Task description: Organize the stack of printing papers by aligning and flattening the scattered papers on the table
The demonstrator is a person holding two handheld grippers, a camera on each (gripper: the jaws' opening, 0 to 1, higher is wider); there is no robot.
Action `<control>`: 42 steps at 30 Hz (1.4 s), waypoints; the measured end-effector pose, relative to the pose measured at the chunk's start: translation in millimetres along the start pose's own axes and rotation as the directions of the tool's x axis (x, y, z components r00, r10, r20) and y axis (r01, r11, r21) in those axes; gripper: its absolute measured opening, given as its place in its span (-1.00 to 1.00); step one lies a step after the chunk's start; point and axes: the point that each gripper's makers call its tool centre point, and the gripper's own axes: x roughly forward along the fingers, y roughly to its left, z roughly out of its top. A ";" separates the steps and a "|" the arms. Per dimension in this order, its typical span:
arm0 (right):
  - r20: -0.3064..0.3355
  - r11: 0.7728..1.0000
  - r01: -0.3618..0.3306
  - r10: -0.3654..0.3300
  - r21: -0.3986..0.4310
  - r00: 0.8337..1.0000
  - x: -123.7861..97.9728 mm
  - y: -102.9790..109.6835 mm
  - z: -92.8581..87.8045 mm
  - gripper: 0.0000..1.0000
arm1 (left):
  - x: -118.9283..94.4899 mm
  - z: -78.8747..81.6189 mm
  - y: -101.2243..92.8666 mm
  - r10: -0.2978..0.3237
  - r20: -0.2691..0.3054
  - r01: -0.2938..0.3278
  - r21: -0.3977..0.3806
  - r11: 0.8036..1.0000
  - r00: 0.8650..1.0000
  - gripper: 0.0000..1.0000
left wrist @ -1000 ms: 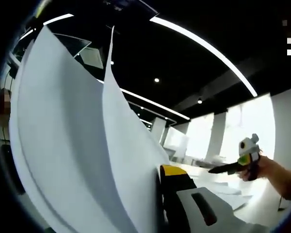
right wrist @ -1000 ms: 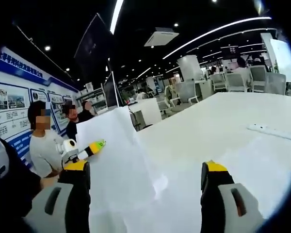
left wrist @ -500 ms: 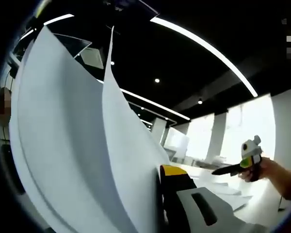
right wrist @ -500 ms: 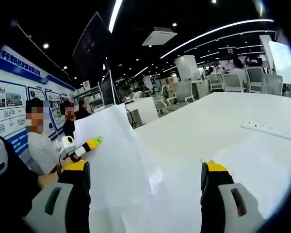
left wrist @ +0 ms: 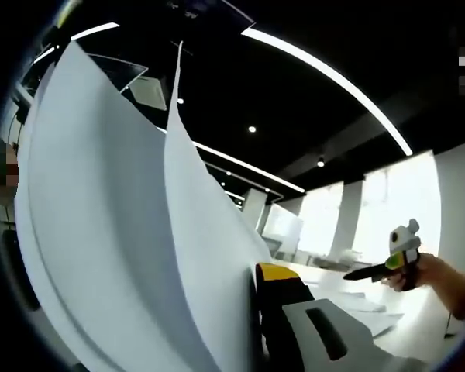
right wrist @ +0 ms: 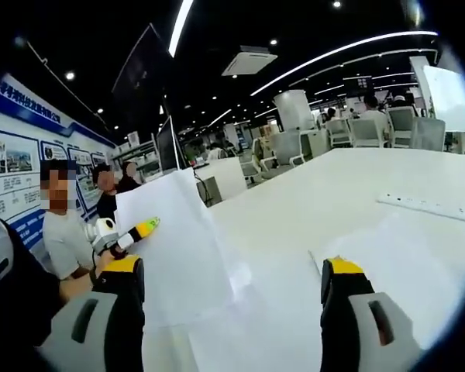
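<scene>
In the left gripper view a sheaf of white printing papers (left wrist: 116, 232) stands upright and bowed, pinched at its lower edge by my left gripper (left wrist: 252, 280). One yellow-tipped jaw shows and the other is hidden behind the sheets. The right gripper view shows the same held papers (right wrist: 170, 248) raised above the white table (right wrist: 294, 225), with the left gripper (right wrist: 143, 227) clamped on their left edge. My right gripper (right wrist: 229, 267) stands wide open over the table with nothing between its jaws. It also appears far right as the right gripper (left wrist: 366, 272), apart from the sheets. More sheets (right wrist: 403, 256) lie flat on the table.
A white power strip (right wrist: 422, 208) lies on the table's far right. Two people (right wrist: 62, 225) stand at the left by a wall poster. Office chairs (right wrist: 368, 132) and monitors (right wrist: 167, 143) line the far side of the table.
In the left gripper view the right gripper has drifted slightly right and down. The held papers stay upright in the left gripper; the right gripper view has shifted a little.
</scene>
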 end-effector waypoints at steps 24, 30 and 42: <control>0.002 1.000 -0.002 0.002 0.003 1.000 -6.1 -1.9 -2.0 0.79 | -0.6 0.0 -1.4 0.000 0.000 0.000 0.001 1.000 1.000 -0.81; 0.002 1.000 0.008 -0.008 0.010 1.000 -8.2 -5.5 -5.3 0.79 | -0.5 0.0 -0.3 0.000 0.000 0.000 0.000 1.000 1.000 -0.81; -0.014 0.999 0.030 -0.030 0.020 0.999 -14.1 -10.6 -18.4 0.79 | -0.7 0.1 0.0 0.000 0.001 0.000 -0.004 1.000 1.000 -0.81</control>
